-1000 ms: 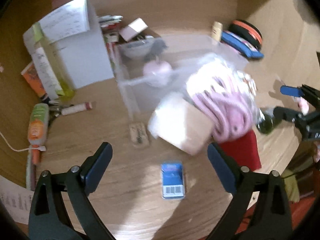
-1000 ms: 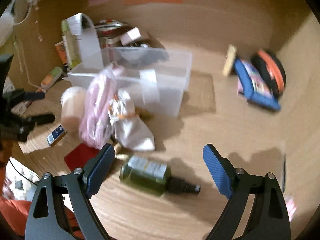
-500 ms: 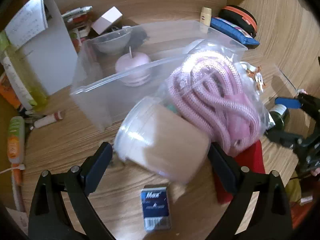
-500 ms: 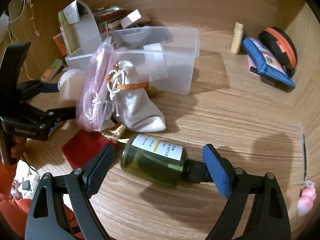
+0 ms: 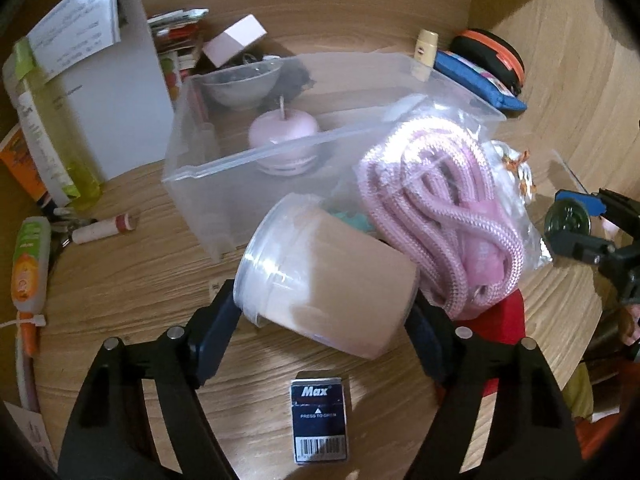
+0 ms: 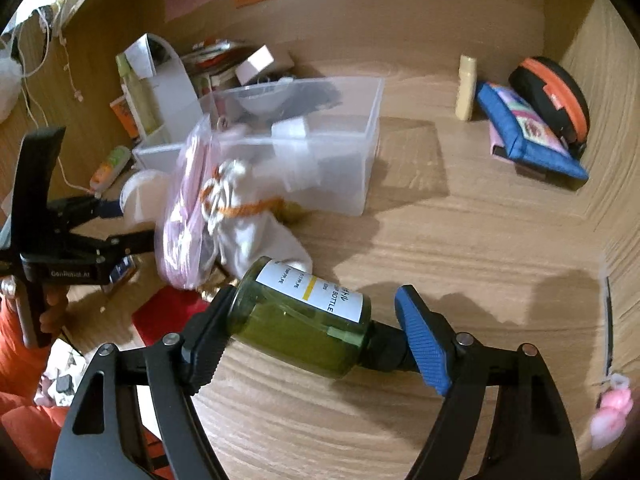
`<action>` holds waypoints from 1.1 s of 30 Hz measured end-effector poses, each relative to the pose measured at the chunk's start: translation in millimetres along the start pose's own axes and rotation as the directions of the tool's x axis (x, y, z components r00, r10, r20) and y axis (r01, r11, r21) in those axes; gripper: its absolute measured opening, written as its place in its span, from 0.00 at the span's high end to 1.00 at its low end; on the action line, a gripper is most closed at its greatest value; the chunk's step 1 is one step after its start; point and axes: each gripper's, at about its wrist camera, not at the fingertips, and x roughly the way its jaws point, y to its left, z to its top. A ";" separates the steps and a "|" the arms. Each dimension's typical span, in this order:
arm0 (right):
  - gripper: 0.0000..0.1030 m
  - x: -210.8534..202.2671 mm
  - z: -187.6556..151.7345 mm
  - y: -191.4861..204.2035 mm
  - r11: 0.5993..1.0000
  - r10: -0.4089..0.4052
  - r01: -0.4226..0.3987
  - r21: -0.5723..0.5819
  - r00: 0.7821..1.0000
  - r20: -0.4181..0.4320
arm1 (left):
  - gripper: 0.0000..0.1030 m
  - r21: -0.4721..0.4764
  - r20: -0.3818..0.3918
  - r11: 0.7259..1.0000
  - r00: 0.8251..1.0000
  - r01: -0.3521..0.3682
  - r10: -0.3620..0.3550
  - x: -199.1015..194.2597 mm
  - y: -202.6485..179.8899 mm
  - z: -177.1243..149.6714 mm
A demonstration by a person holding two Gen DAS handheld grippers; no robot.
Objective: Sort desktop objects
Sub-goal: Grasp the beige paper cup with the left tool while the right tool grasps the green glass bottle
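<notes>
My left gripper (image 5: 324,328) is shut on a beige tub with a clear lid (image 5: 324,280), lying on its side with the lid to the left. A bag of pink rope (image 5: 436,208) lies against the tub, in front of the clear plastic bin (image 5: 208,200). My right gripper (image 6: 316,340) has its jaws around a green bottle (image 6: 296,320) lying on the wooden desk; the left pad touches its base and the right pad is at its black cap. A white drawstring pouch (image 6: 248,224) lies just beyond the bottle.
A blue Max box (image 5: 318,420) lies near the left gripper. A red cloth (image 6: 168,316) lies under the rope bag. The bin holds a pink apple-shaped thing (image 5: 284,132) and a bowl (image 5: 240,84). A blue pouch (image 6: 528,132) and black-orange case (image 6: 552,96) sit at far right.
My left gripper moved forward and closed on the beige tub. My right gripper moved forward and down around the green bottle, and its jaws narrowed on it.
</notes>
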 end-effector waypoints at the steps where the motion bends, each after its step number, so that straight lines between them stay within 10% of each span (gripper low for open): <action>1: 0.25 -1.6 3.4 -0.7 1.000 0.005 -0.005 -0.002 1.000 0.007 | 0.26 -0.011 0.010 1.000 1.000 -0.004 0.004 -3.9 1.8 0.1; 8: 0.25 -16.1 22.7 1.1 0.999 0.001 0.002 -0.044 0.998 0.065 | 0.35 -0.069 0.100 0.997 0.995 -0.017 0.024 -39.4 14.4 5.6; 33: 0.25 -30.3 70.7 -4.2 0.999 0.028 -0.023 -0.031 0.984 0.174 | 0.36 -0.085 0.063 0.996 0.998 -0.026 0.032 -16.8 10.7 8.8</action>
